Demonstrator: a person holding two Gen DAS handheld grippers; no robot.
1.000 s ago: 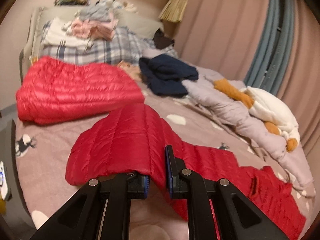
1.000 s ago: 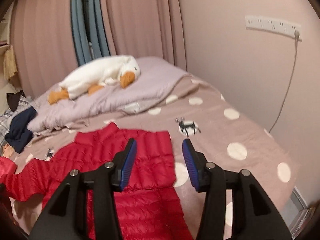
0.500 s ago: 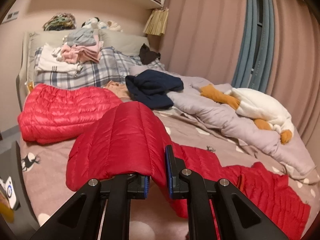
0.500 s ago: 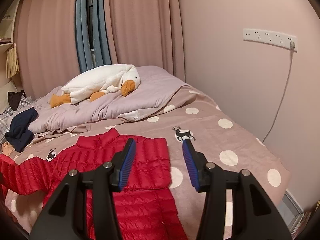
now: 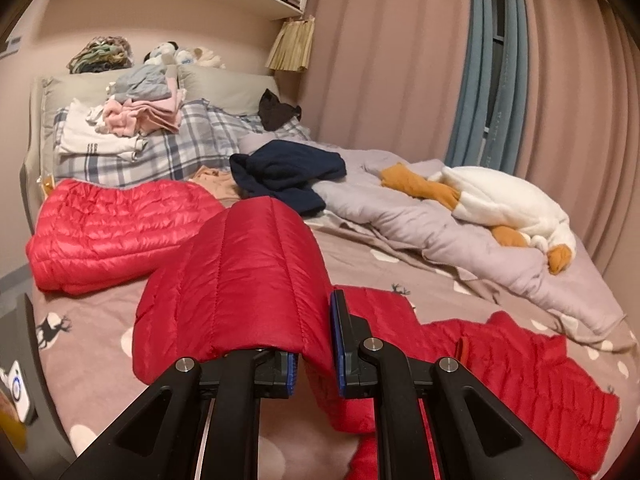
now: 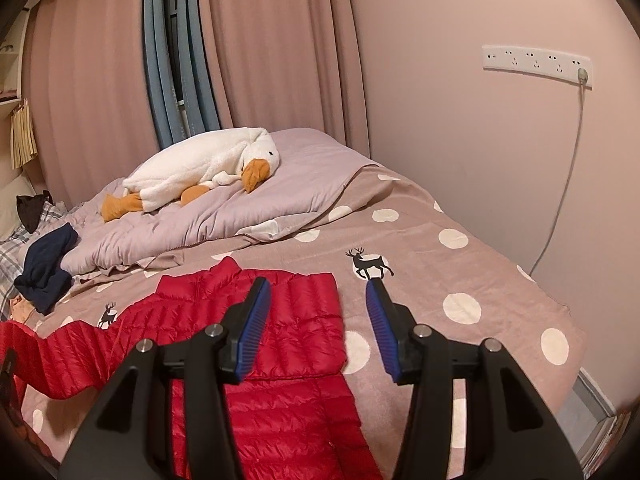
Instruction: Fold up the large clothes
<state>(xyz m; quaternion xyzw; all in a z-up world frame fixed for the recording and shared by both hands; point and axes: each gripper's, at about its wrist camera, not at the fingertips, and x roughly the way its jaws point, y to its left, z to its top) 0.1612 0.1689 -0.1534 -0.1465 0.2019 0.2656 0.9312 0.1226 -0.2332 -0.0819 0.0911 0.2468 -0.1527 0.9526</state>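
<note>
Jacket (image 6: 280,344), red and quilted, is spread on the bed (image 6: 460,280), its collar toward 12 o'clock in the right wrist view and its body running down to 6 o'clock under the right gripper (image 6: 316,324). One sleeve (image 5: 236,280) is raised off the bed and is draped over the left gripper (image 5: 314,344) in the left wrist view, filling the centre of that view; a fold of it is pinched between the blue-padded fingers (image 5: 340,336), which are nearly closed on the fabric. The rest of the jacket (image 5: 500,368) is seen flat at 4 o'clock in that view. The right gripper's fingers (image 6: 254,328) are held wide apart with nothing between them, above the jacket's chest and the spotted bedcover.

A second red jacket (image 5: 112,232) is laid folded at 9 o'clock in the left wrist view, well apart from the gripper. Beyond it, at 11 o'clock, a pile of clothes (image 5: 136,120) is stacked on a plaid pillow (image 5: 192,148). A navy garment (image 5: 284,176) is bunched at 12 o'clock, beside a rumpled lilac quilt (image 5: 420,232). A plush goose (image 6: 204,176) is laid on the quilt, at 11 o'clock in the right wrist view. Pink curtains (image 6: 260,48) are hung behind the bed, and a power strip (image 6: 536,62) is fixed to the wall at 2 o'clock.
</note>
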